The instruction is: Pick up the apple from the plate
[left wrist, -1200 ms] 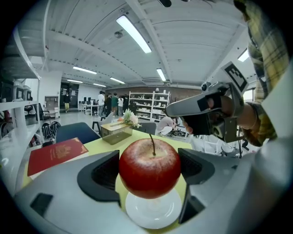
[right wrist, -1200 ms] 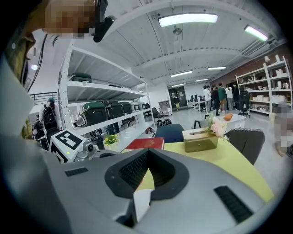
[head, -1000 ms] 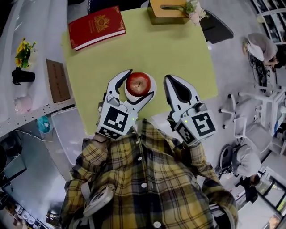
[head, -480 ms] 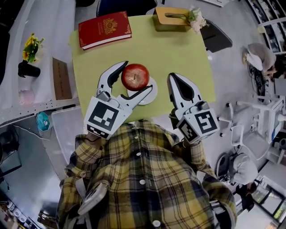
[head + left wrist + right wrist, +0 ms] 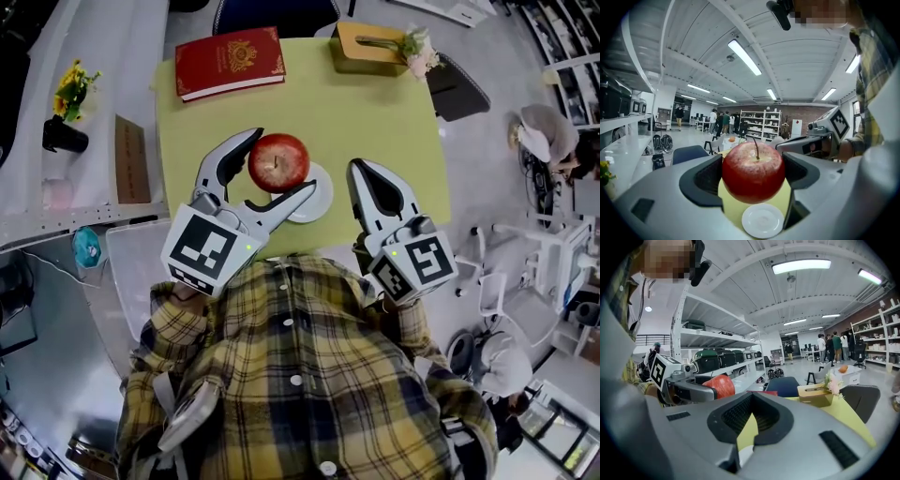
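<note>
My left gripper [image 5: 267, 167] is shut on a red apple [image 5: 278, 161] and holds it in the air above the small white plate [image 5: 315, 201] on the yellow-green table [image 5: 375, 112]. In the left gripper view the apple [image 5: 753, 171] is clamped between the two dark pads, stem up, with the empty plate [image 5: 762, 220] below it. My right gripper [image 5: 364, 174] hovers just right of the plate with its jaws closed and nothing between them. In the right gripper view, the apple [image 5: 723, 385] shows at the left in the other gripper.
A red book [image 5: 230, 62] lies at the table's far left corner. A wooden tissue box [image 5: 367, 47] with flowers [image 5: 418, 51] stands at the far right corner. A dark chair [image 5: 458, 86] sits off the right edge. A white shelf unit [image 5: 56, 112] with a small vase runs along the left.
The left gripper has lifted the apple off the plate and carried it up and slightly left; the plate is now bare. The right gripper has stayed about where it was.
</note>
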